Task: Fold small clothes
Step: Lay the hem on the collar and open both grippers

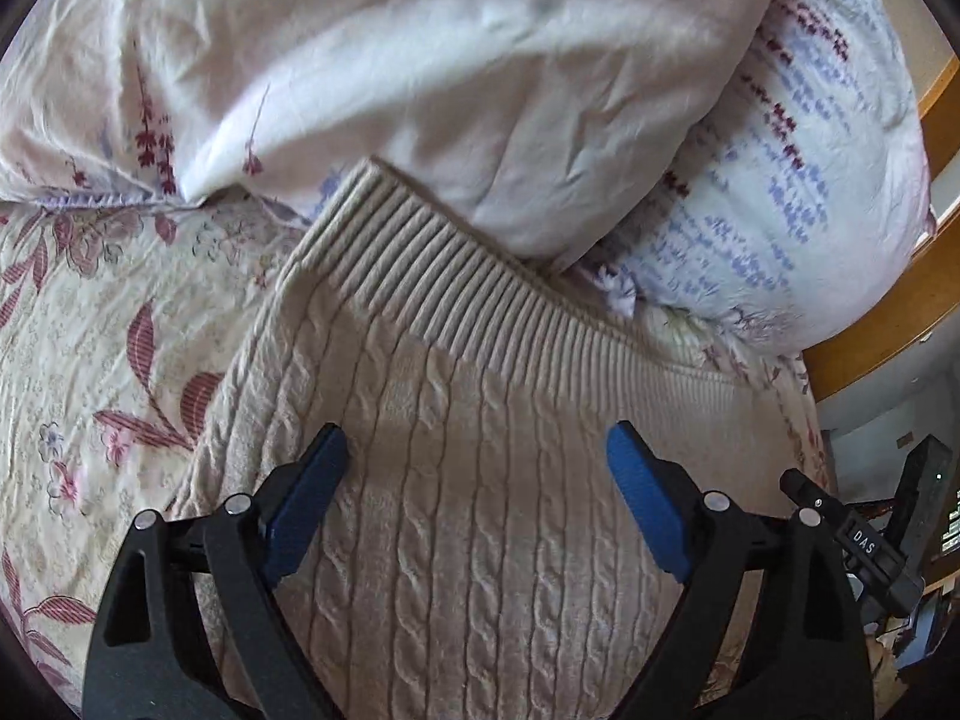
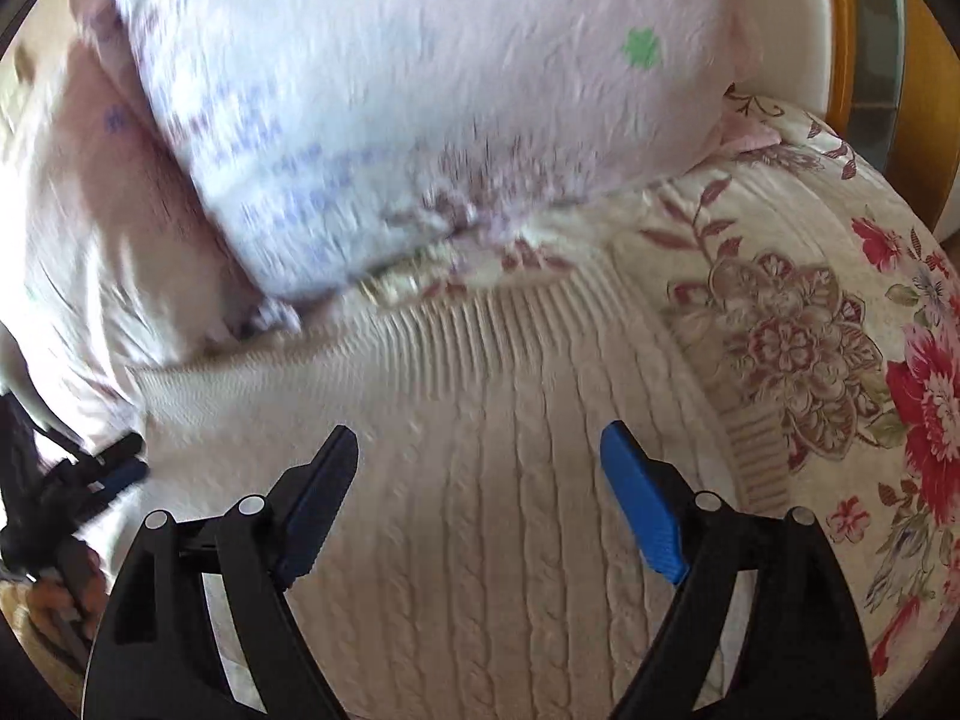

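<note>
Left wrist: left tool [image 1: 477, 444] wide, holding nothing, above cable-knit sweater [image 1: 456, 516] lying flat on bed [image 1: 90, 324], ribbed hem [image 1: 456, 282] near pillows [image 1: 420, 60] | Right wrist: right tool [image 2: 480, 447] wide, empty, over sweater [image 2: 510, 540], probably aligning for fold grasp.

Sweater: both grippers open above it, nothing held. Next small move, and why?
Probably lower both and pinch the ribbed hem. The left gripper and right gripper are open over the cable-knit sweater, which lies flat on the floral bedspread. The hem sits just ahead of the fingers, against the pillows, so it is the nearest edge to fold from.
</note>
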A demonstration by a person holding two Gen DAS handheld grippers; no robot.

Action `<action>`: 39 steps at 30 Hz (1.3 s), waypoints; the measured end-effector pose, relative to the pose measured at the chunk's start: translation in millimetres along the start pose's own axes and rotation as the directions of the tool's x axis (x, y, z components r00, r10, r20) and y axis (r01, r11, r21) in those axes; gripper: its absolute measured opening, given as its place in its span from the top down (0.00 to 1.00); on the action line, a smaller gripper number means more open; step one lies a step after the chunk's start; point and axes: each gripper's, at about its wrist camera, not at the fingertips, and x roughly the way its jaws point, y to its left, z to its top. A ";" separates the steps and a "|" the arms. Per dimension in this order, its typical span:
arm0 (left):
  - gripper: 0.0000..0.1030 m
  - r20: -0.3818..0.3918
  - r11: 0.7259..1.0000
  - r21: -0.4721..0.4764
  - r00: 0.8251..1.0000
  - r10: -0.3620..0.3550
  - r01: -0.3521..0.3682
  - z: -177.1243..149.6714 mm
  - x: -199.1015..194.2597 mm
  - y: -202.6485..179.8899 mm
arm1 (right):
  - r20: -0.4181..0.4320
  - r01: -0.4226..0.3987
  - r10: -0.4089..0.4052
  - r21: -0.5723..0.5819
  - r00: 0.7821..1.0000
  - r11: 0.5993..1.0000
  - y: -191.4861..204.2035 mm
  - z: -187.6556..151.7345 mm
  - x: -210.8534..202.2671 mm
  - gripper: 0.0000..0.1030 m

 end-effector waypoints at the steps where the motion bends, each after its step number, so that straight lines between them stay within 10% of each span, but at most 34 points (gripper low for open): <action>1: 0.15 -0.006 1.000 0.011 1.000 0.015 -0.015 -2.0 5.2 0.1 | -0.020 0.039 -0.040 -0.037 0.999 0.999 3.8 -3.2 6.8 0.16; 10: 0.05 0.010 0.945 0.237 0.973 0.232 -0.228 -13.6 32.8 -36.2 | -0.027 0.162 -0.168 -0.139 0.985 0.977 17.7 -12.7 17.5 0.07; 22: 0.05 0.013 0.934 0.253 0.966 0.256 -0.251 -14.6 25.4 -44.7 | -0.031 0.169 -0.175 -0.144 0.984 0.975 19.2 -14.1 17.0 0.06; 33: 0.06 0.106 0.988 0.012 0.983 0.152 -0.154 6.9 -34.6 22.1 | -0.021 0.175 -0.180 -0.157 0.983 0.972 19.4 -15.6 16.9 0.04; 39: 0.06 0.028 0.984 0.065 0.986 0.165 -0.166 -4.3 -11.7 14.5 | -0.027 0.163 -0.170 -0.165 0.985 0.973 17.5 -15.6 14.2 0.04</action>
